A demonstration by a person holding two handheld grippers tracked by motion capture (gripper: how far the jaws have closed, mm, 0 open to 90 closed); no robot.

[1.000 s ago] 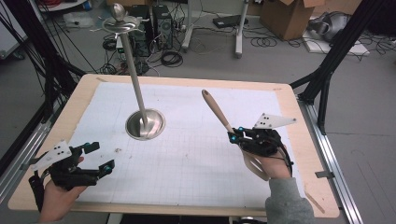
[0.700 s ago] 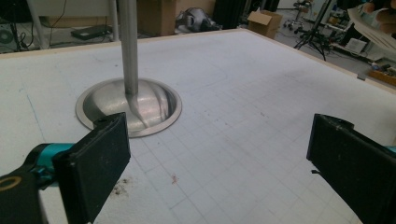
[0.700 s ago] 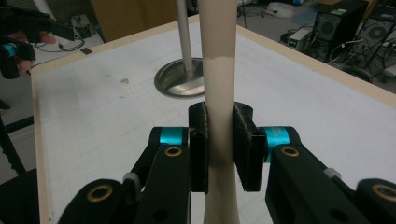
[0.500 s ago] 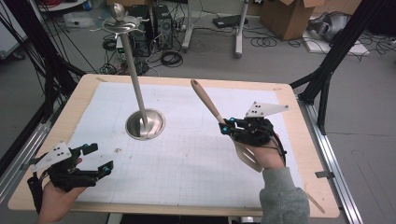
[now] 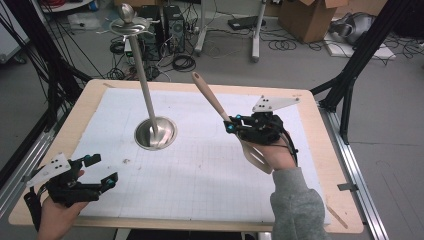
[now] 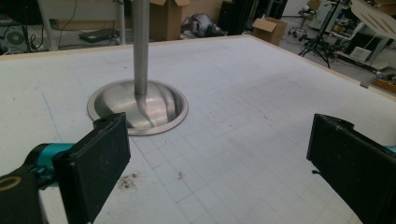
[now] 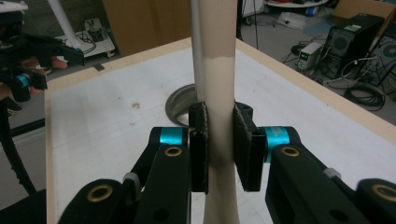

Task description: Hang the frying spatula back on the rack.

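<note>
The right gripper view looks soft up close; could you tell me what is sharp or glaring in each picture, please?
Right gripper view: spatula handle blurred close up, table sharper. Left gripper view: jaws soft, steel base crisp with streaky reflections. High view: evenly lit, faint shadows, slightly grainy.

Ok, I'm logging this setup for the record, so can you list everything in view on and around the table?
Spatula: 1, beige, raised over the table's right half, handle up and away, clamped between the right gripper's jaws.
Metal stand: 1, silver, round base on the mat left of centre, tall pole.
Mat: 1, white, gridded, covers the table.
Table: 1, light wood rim.
Cardboard boxes: brown, floor beyond.
Left gripper: black and teal, near left corner, jaws apart.
Right gripper: black and teal, right side.
</note>
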